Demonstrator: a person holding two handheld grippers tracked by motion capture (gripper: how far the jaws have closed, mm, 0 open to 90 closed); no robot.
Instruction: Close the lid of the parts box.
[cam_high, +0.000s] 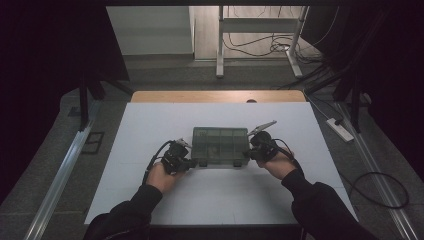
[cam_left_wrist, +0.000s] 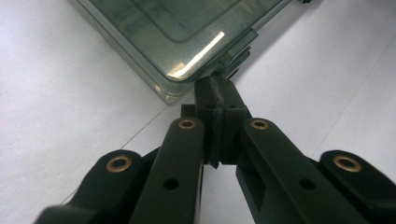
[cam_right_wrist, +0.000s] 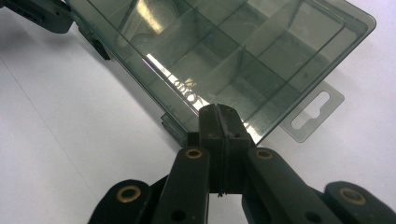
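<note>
The left hand-held gripper (cam_high: 186, 161) sits at the near left corner of the compartment box (cam_high: 220, 145), its jaws pressed together with nothing between them, the tips nosing against a small latch (cam_left_wrist: 233, 58) on the box's front edge. The box lies flat in the middle of the white surface (cam_high: 150, 130), lid down. It is a smoky, see-through plastic case with a grid of dividers showing through the lid, raised lettering near the front edge, and a clear hang tab (cam_right_wrist: 314, 112) jutting from one end. The compartments look empty, though glare hides some. The right hand-held gripper (cam_high: 254, 150) is at the near right corner, jaws likewise squeezed shut on nothing, tips resting at the lid's edge. My guess is the latches are being worked to open the lid; next, each tip needs to catch under its latch and flick upward while the box stays put.
</note>
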